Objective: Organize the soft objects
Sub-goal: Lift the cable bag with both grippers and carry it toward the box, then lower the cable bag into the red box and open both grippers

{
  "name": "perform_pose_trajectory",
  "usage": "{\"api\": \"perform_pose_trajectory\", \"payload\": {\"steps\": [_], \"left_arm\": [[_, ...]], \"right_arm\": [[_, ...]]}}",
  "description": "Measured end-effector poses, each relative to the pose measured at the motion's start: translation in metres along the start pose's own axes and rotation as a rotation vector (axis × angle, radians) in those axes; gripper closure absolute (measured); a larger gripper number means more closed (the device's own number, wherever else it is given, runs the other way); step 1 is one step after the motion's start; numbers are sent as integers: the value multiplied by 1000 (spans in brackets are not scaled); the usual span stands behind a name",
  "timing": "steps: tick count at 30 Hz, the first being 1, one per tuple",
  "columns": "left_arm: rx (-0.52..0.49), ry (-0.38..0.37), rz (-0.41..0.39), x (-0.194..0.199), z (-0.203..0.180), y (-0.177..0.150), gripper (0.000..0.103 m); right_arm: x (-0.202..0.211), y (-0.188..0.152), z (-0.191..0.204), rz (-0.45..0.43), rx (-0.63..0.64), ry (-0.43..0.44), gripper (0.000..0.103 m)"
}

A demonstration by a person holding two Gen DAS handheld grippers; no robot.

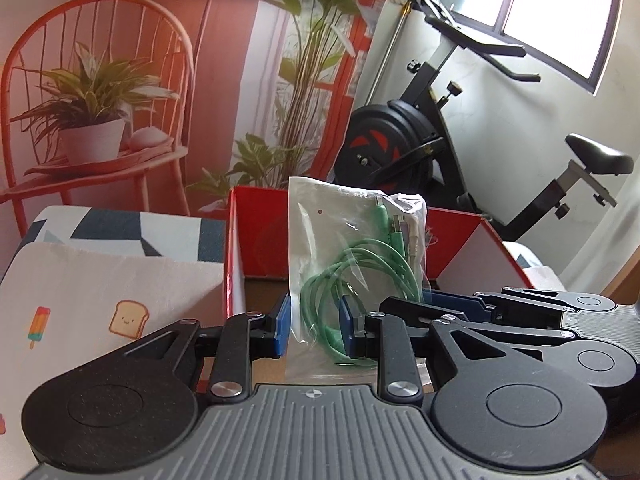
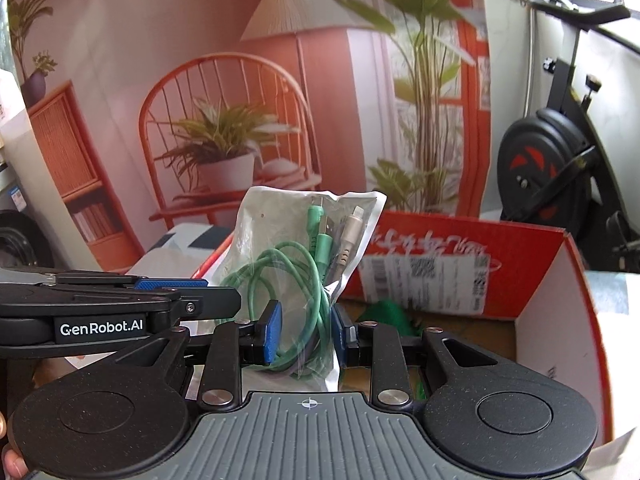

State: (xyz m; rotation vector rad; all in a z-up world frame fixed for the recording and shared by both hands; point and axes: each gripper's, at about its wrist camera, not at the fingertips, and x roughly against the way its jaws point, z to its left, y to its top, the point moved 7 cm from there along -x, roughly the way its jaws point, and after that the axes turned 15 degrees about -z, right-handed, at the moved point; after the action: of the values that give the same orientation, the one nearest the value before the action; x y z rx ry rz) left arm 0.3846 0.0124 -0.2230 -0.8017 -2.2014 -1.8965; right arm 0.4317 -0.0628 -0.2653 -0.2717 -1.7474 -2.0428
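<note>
Fingers of both grippers — left, right — pinching cable bag, upright.

A brown tabletop carried a red cardboard box; folded printed cloths lay beside the box.

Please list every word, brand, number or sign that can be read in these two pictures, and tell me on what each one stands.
"GenRobot.AI": white letters on the black side of the left gripper, seen in the right wrist view.
Red handwritten-style characters on the white flap of the red box: upside down, not readable.
Shipping label with barcodes on that flap: too blurred to read.
</note>
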Motion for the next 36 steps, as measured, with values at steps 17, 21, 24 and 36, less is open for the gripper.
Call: {"api": "perform_pose_trajectory", "payload": {"steps": [17,21,24,36], "left_arm": [[-69,49,27,12,1,-7,76],[-81,45,19,19,-4,-5,76],[-91,42,9,26,-7,-6,76],[-138,52,-20,62,-19,-6,74]], "right_arm": [[-3,-28,3,94,7,7,64],[6,-23,2,75,21,6,62],[17,-20,2,56,43,2,62],[78,-6,-15,-44,110,-54,61]]}}
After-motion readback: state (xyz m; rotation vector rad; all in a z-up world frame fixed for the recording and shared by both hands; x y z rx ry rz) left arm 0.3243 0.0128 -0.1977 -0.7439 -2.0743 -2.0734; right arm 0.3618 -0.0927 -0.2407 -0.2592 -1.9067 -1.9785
